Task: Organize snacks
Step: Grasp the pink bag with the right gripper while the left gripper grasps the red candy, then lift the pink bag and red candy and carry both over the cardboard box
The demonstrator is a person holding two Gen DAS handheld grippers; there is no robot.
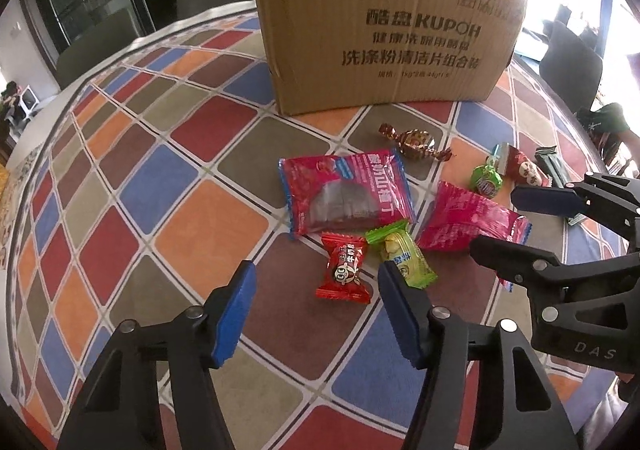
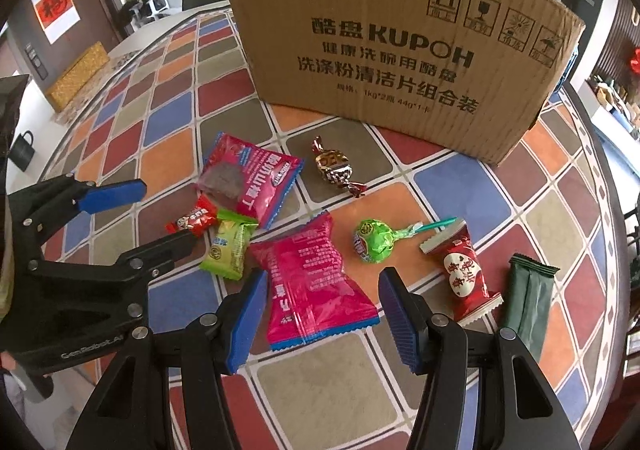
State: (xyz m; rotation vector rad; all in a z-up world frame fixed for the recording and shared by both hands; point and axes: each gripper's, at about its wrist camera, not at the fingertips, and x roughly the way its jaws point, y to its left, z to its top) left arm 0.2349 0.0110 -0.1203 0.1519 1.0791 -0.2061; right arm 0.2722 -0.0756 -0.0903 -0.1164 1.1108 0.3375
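Right gripper (image 2: 322, 310) hangs wide open and empty over the pink packet (image 2: 316, 282): light, crinkly, slippery; best pinched across its puffy middle.

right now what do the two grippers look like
Both are black plastic frames with silver rivets and ribbed blue finger pads. The left gripper reads "GenRobot.AI" in the right wrist view; the right gripper reads "DAS" in the left wrist view. No cables or sleeves visible.

The cardboard box (image 1: 384, 18) top is cut off; its inside is hidden.
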